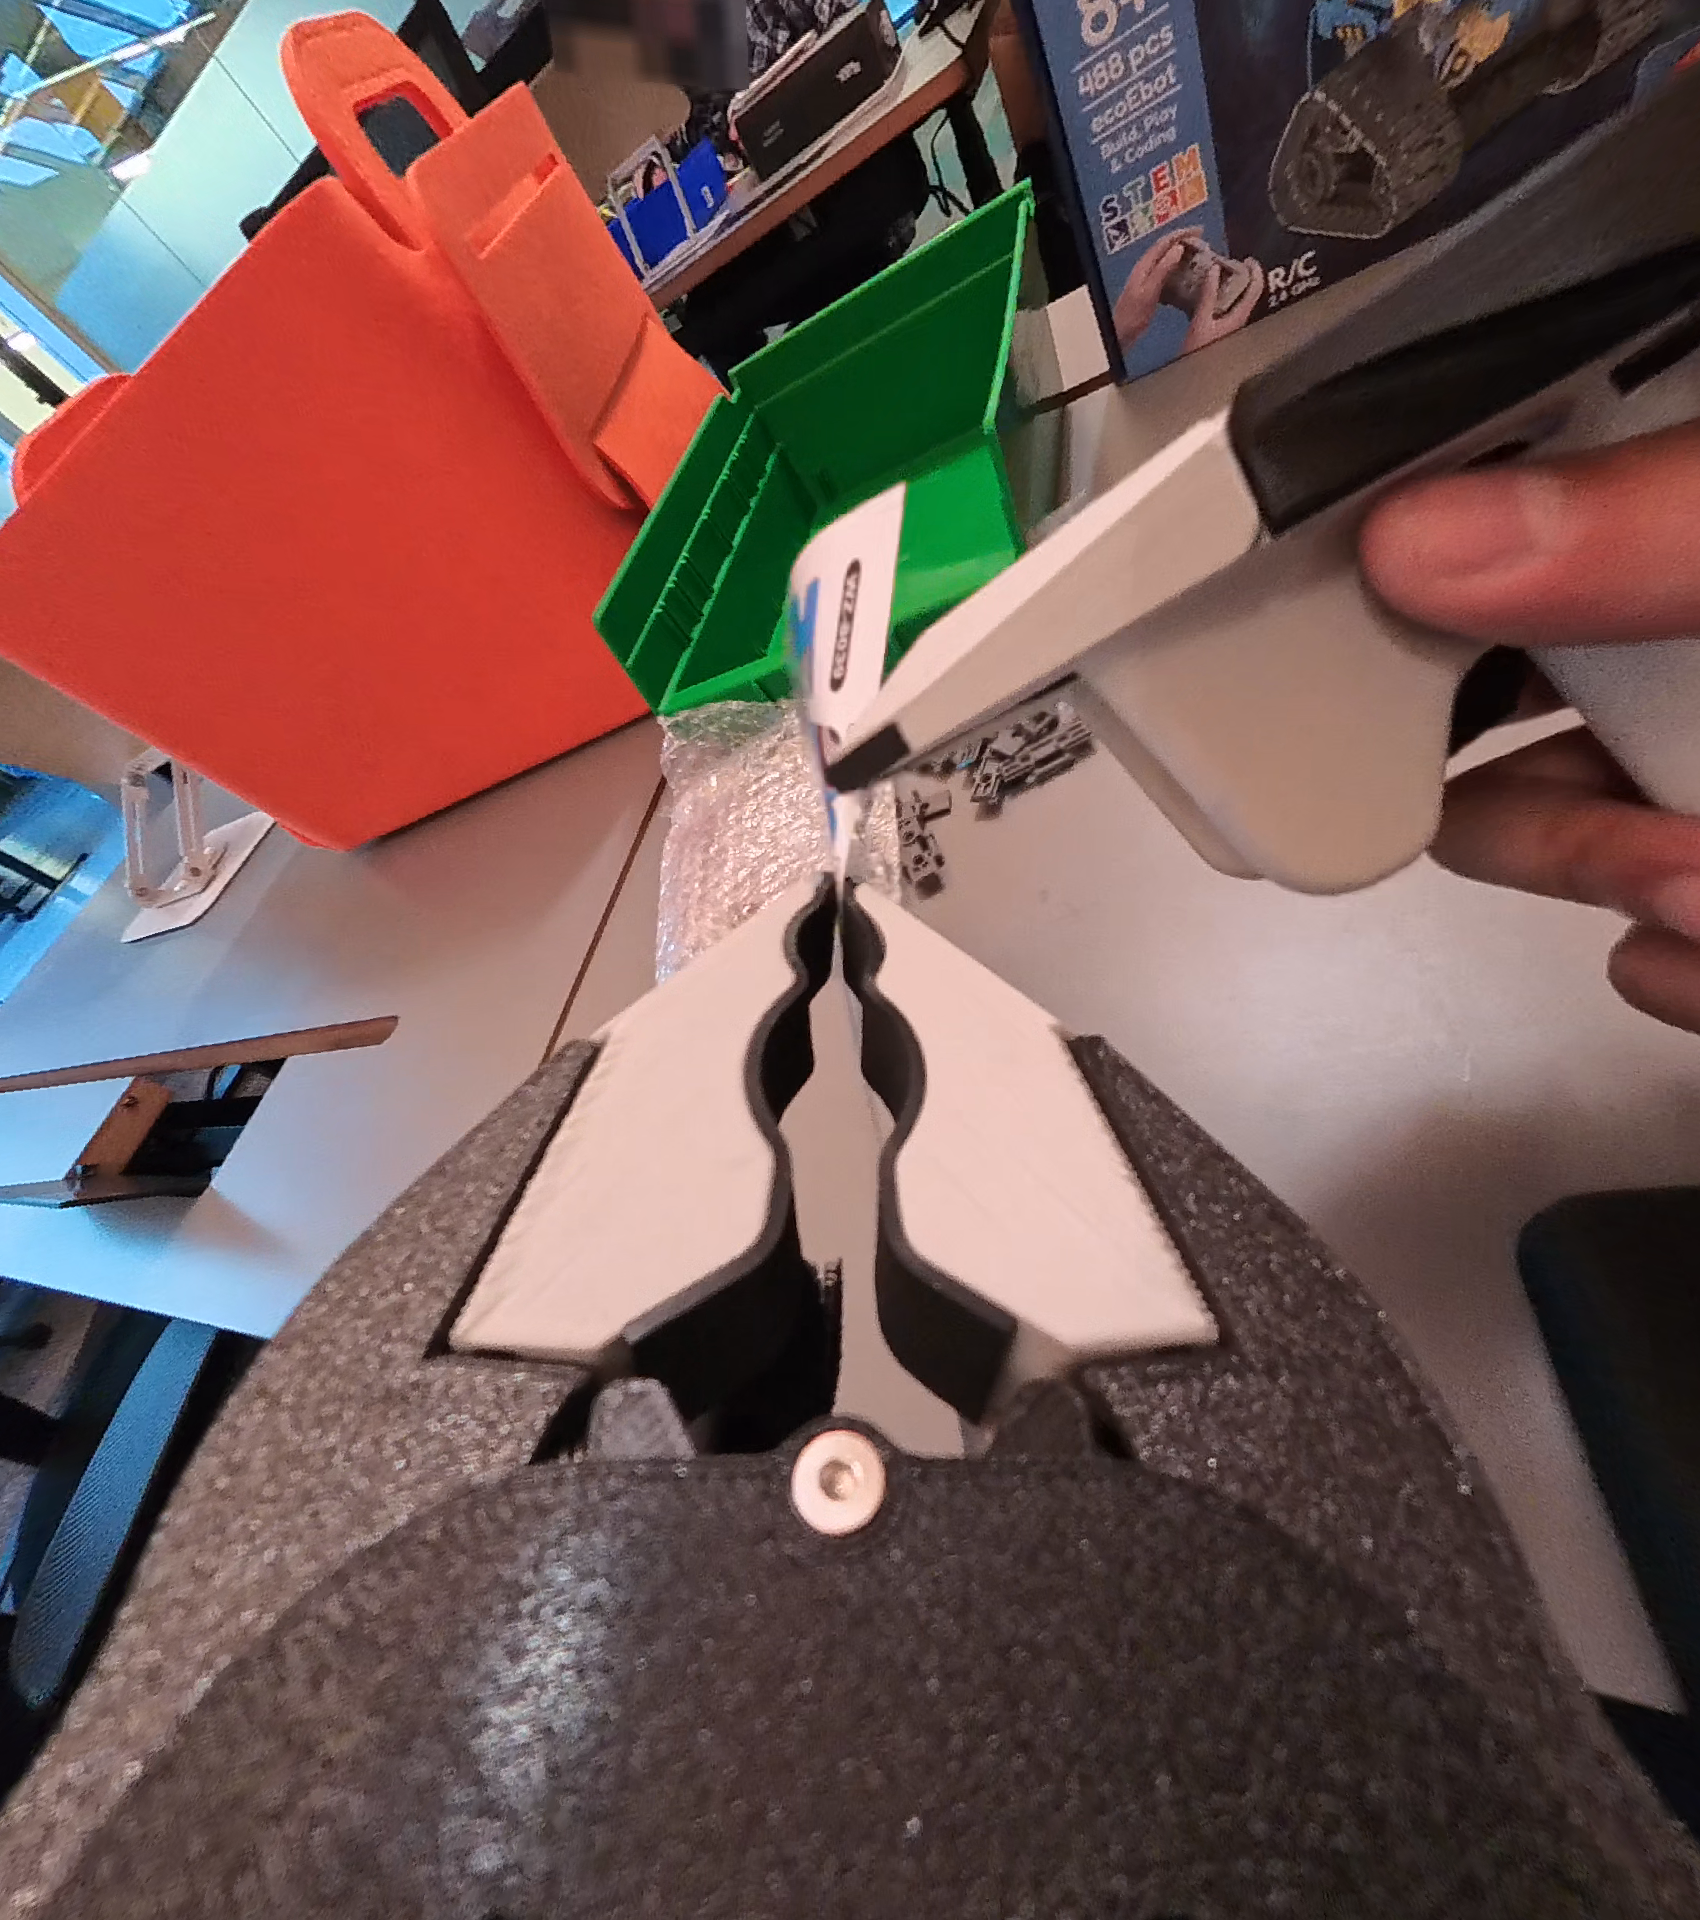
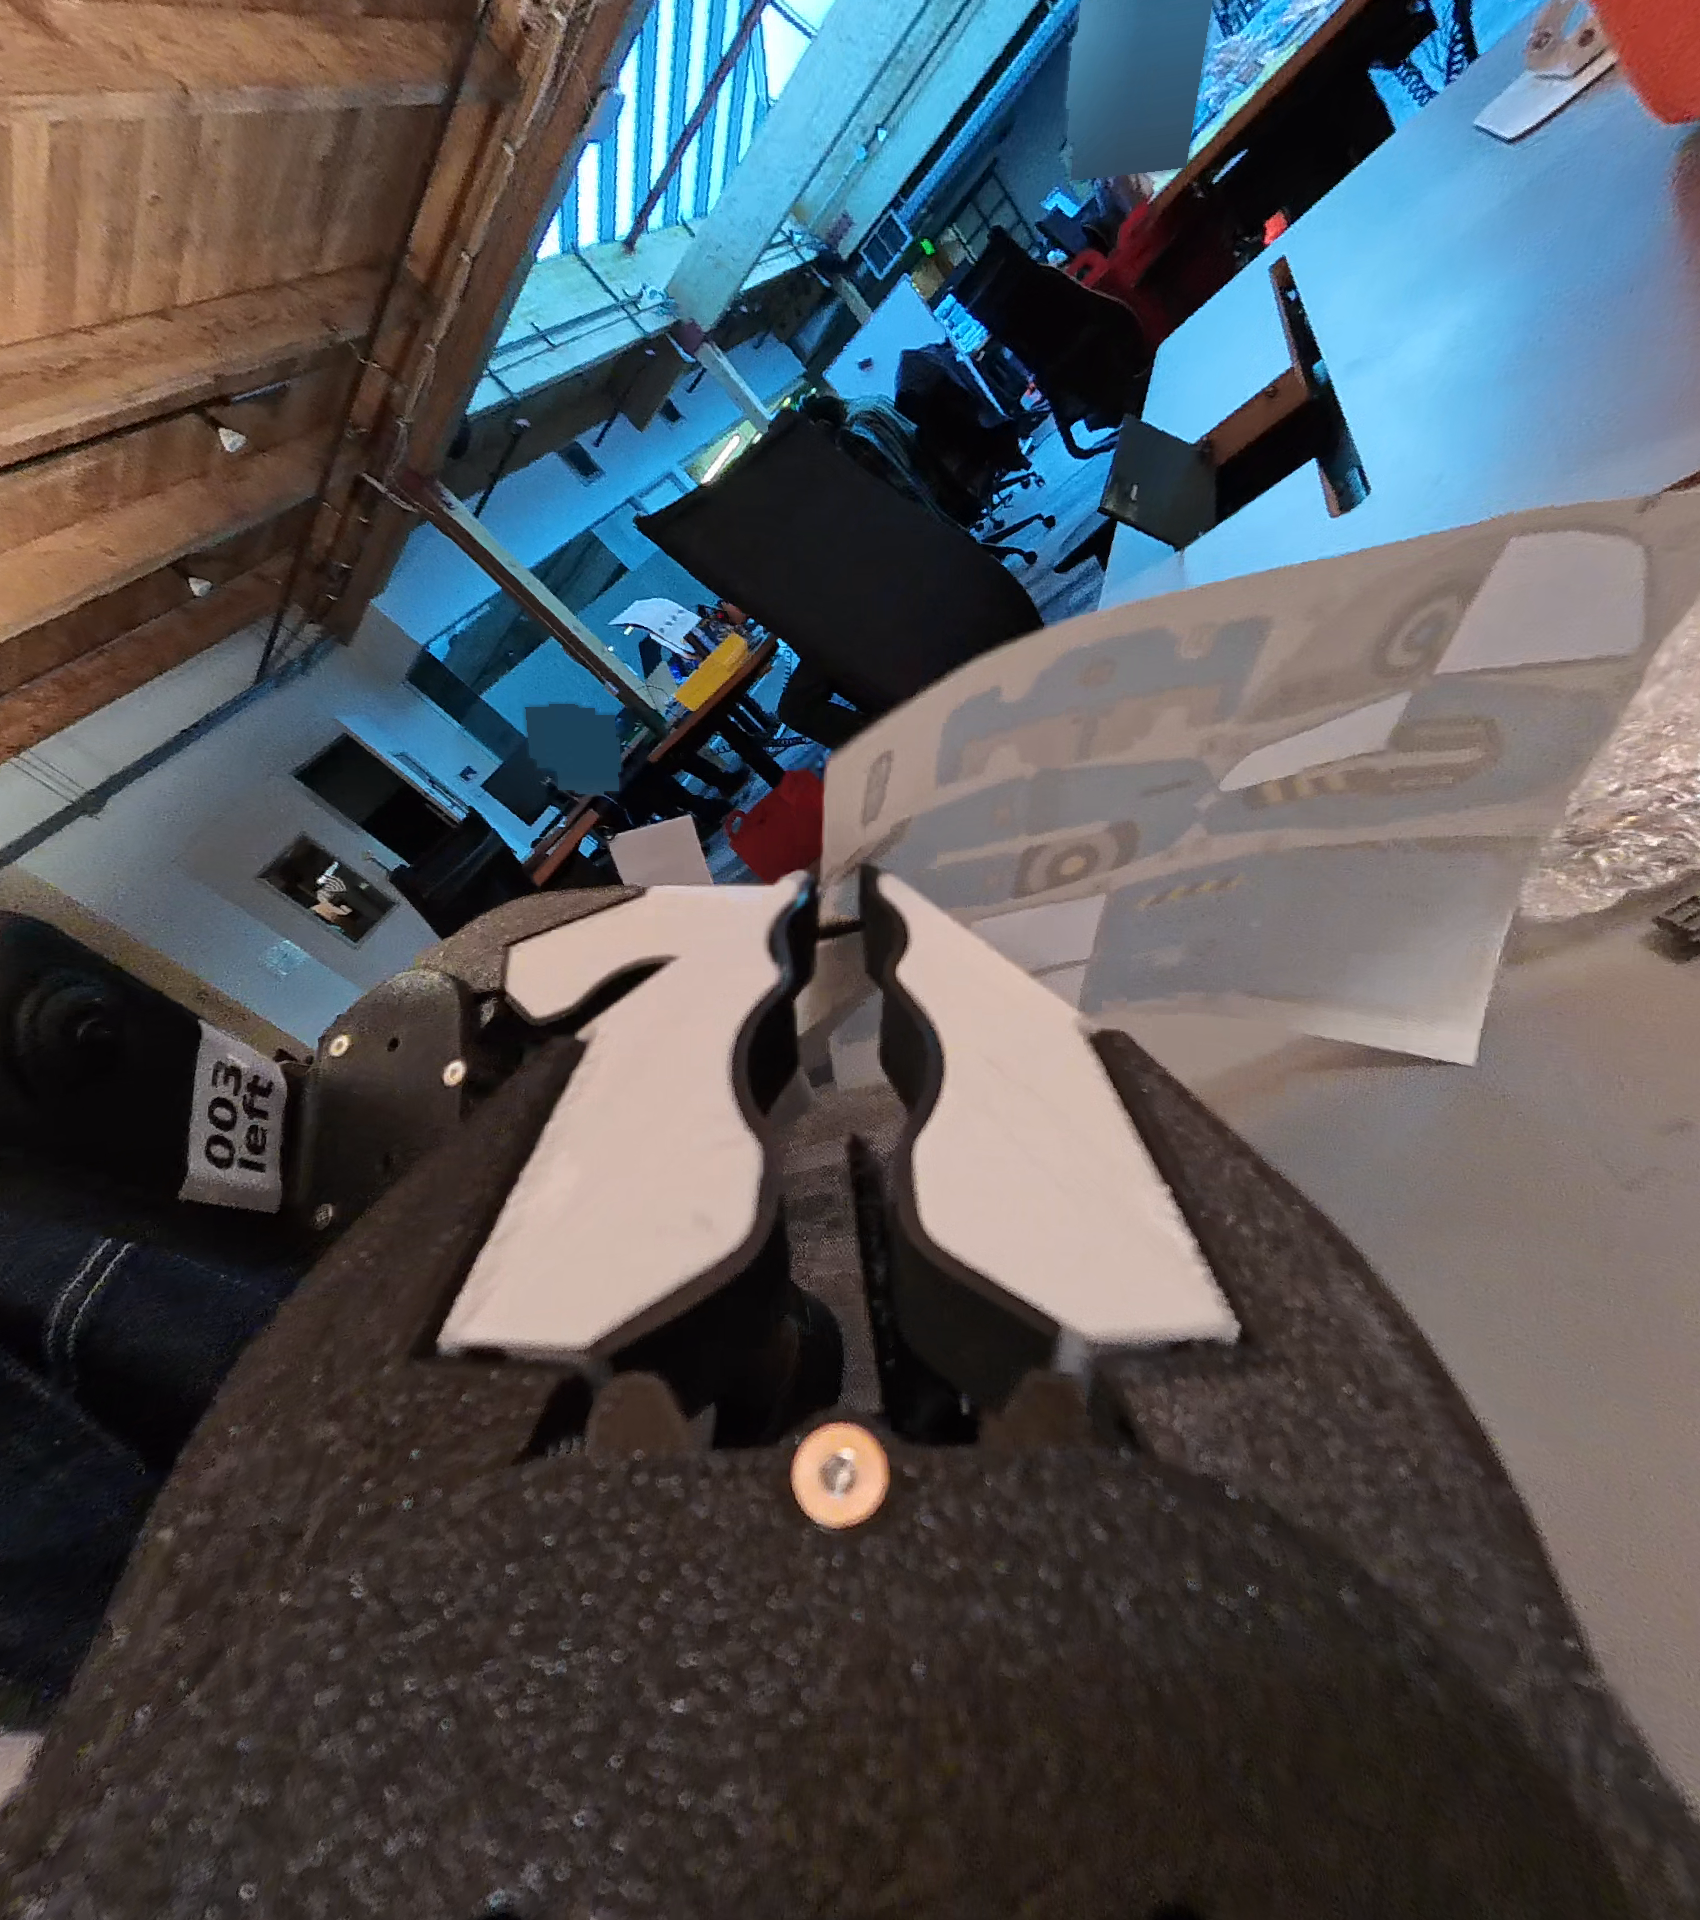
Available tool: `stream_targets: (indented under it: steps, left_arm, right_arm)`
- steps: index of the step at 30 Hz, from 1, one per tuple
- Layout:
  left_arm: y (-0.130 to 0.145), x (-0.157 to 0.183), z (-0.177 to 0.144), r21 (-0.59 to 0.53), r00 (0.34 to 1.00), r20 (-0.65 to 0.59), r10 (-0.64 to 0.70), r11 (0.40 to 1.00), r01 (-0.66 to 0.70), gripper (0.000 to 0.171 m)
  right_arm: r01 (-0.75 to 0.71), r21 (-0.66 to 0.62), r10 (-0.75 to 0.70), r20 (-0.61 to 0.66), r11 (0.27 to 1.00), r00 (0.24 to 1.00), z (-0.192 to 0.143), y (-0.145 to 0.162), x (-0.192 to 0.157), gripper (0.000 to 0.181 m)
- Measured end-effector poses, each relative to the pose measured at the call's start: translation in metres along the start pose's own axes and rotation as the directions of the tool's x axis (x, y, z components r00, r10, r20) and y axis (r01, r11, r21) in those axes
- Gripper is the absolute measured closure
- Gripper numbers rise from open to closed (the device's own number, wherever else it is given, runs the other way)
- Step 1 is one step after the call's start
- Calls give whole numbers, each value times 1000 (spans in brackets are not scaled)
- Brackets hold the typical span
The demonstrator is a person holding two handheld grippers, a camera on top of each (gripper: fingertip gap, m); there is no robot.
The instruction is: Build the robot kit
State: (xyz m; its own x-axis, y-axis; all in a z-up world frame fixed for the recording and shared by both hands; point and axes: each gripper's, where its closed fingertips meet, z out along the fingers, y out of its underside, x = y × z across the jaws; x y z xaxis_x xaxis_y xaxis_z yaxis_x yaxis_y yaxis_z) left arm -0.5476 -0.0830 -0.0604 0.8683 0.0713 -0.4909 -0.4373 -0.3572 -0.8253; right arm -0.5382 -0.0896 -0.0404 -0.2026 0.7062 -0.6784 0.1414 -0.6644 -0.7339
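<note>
**A:** So, biggest first: what stands on the table (image 1: 1189, 1039)?

**B:** An orange felt bag (image 1: 306, 540) with a handle and a flap takes up the far left part. Just beside it, on its right, a green plastic bin (image 1: 887, 416) is tipped so its open side faces the camera. A blue toy box (image 1: 1241, 177) stands behind the bin, toward the far right corner.

**A:** And nearer in?

**B:** A wad of bubble wrap (image 1: 742, 821) lies in front of the bin, with small dark building pieces (image 1: 981, 779) scattered to its right. Two small stands sit near the left edge.

**A:** What about the sticker sheet (image 2: 1293, 790)?

**B:** It is off the table, held in the air between both tools. In the right wrist view it curves up and to the right, printed with blue and grey shapes, some already gone from the backing.

**A:** The left gripper (image 1: 838, 894)?

**B:** Its fingers are pressed together at the tips, pinching the lower edge of the sheet, which shows edge-on in that view.

**A:** And the right gripper (image 2: 838, 896)?

**B:** Its white fingers sit close, a narrow gap between them, with the sheet's near corner at the tips. From the left wrist view its tip grips the sheet higher up, and a hand (image 1: 1604, 727) wraps its handle.
</note>
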Motion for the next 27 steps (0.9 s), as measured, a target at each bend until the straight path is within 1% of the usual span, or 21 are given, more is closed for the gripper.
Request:
stream_targets:
  steps: [2, 4, 5, 8, 11, 14, 17, 18, 20, 21, 24, 27]
  left_arm:
    - [0, 3, 1, 3, 1000, -21, -12, 1000, 12, 171]
    - [-4, 11, -1, 25, 997, -70, -35, 999, 37, 171]
    - [-8, 18, -3, 48, 992, -118, -51, 997, 57, 165]
    - [-21, 29, -16, 104, 947, -291, -135, 980, 171, 133]
    - [-33, 17, -32, 164, 905, -385, -181, 952, 260, 125]
    - [-42, 12, -44, 182, 836, -510, -203, 924, 336, 121]
    - [-43, 20, -55, 173, 755, -632, -176, 917, 359, 121]
    - [-43, 23, -60, 176, 728, -666, -164, 914, 366, 125]
    - [-44, 25, -67, 183, 693, -705, -150, 906, 382, 128]
    - [-44, 26, -71, 186, 682, -718, -141, 904, 384, 129]
    - [-45, 27, -77, 201, 676, -728, -117, 906, 374, 138]
    - [-43, 29, -81, 212, 673, -734, -90, 912, 352, 140]
  right_arm:
    - [-12, 15, 12, 9, 1000, 1000, -2, -3, 0, 181]
    - [-2, 13, 2, 27, 1000, 1000, -3, -3, -1, 181]
    - [3, 11, -3, 42, 1000, 999, -4, -3, -3, 181]
    - [38, -13, -37, 73, 999, 997, -7, -3, -7, 181]
    - [61, -41, -56, 97, 997, 994, -11, -1, -9, 181]
    - [58, -85, -39, 209, 995, 977, -13, 4, -25, 181]
    - [65, -114, -26, 310, 991, 950, -15, 9, -43, 181]
    - [62, -118, -18, 346, 991, 938, -15, 10, -49, 181]
    - [72, -133, -16, 384, 989, 923, -16, 14, -56, 181]
    - [80, -142, -17, 397, 987, 918, -16, 16, -59, 181]
    - [85, -159, -7, 435, 984, 901, -17, 20, -65, 181]
    - [103, -177, -13, 450, 979, 893, -19, 24, -68, 181]
